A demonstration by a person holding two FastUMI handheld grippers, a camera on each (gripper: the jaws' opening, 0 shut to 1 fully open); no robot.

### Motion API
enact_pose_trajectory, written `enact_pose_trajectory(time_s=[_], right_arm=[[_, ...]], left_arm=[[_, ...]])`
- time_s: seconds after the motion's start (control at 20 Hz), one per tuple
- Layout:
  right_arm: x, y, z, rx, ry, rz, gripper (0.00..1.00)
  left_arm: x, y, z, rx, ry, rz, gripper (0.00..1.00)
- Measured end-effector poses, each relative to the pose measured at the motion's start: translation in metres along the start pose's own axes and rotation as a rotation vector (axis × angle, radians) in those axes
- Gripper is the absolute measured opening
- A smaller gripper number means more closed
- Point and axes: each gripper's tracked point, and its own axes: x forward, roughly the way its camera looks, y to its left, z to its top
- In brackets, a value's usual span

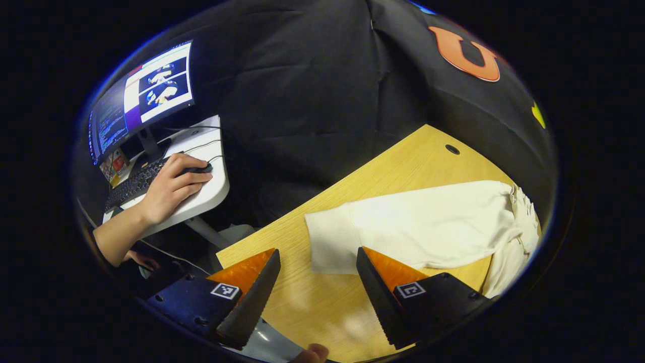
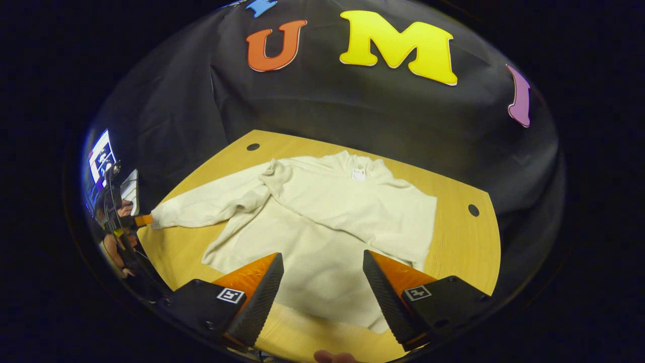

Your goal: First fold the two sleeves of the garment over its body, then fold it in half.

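Cream knit garment [image 2: 322, 222] lies flat on woodgrain counter [image 2: 458, 252], one sleeve [image 2: 211, 206] extended toward 9 o'clock. Left tool [image 1: 317, 287] and right tool [image 2: 322, 287] gape wide, empty.

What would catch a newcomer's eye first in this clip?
The cream knitted sweater spread on the light wooden table, one sleeve already folded across its body, the other sleeve stretched out toward the table's edge. Next, the open orange-and-black left claw above that sleeve's cuff, and a hand on a computer mouse at the white side desk.
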Motion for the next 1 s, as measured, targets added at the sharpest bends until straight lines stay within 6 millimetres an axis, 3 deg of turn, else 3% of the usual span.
enact_pose_trajectory(time_s=[0.25,0.45,0.5,0.55,0.65,0.8,0.85,0.9,1.0], right_arm=[[-0.005,0.009,-0.029,0.032,0.084,-0.028,0.98],[-0.011,0.022,-0.032,-0.018,0.092,-0.03,0.96],[-0.012,0.024,-0.033,-0.034,0.094,-0.032,0.98],[-0.012,0.025,-0.037,-0.044,0.097,-0.035,0.98],[-0.009,0.026,-0.047,-0.051,0.117,-0.045,0.97],[-0.006,0.031,-0.058,-0.046,0.136,-0.036,0.97],[-0.005,0.03,-0.06,-0.052,0.138,-0.037,0.96],[-0.005,0.029,-0.062,-0.056,0.142,-0.039,0.96],[-0.006,0.025,-0.066,-0.054,0.144,-0.04,0.96]], left_arm=[[0.024,-0.009,0.016,-0.039,0.05,-0.012,0.9],[0.041,-0.01,-0.002,-0.068,0.153,-0.013,0.86],[0.041,-0.01,0.002,-0.084,0.141,-0.014,0.92],[0.045,-0.012,0.004,-0.097,0.143,-0.027,0.86],[0.045,-0.012,0.003,-0.077,0.159,-0.026,0.83],[0.045,-0.014,0.002,-0.058,0.176,-0.038,0.8],[0.046,-0.015,0.003,-0.052,0.18,-0.045,0.84],[0.045,-0.016,0.003,-0.048,0.188,-0.051,0.74],[0.045,-0.018,0.002,-0.059,0.2,-0.054,0.66]])
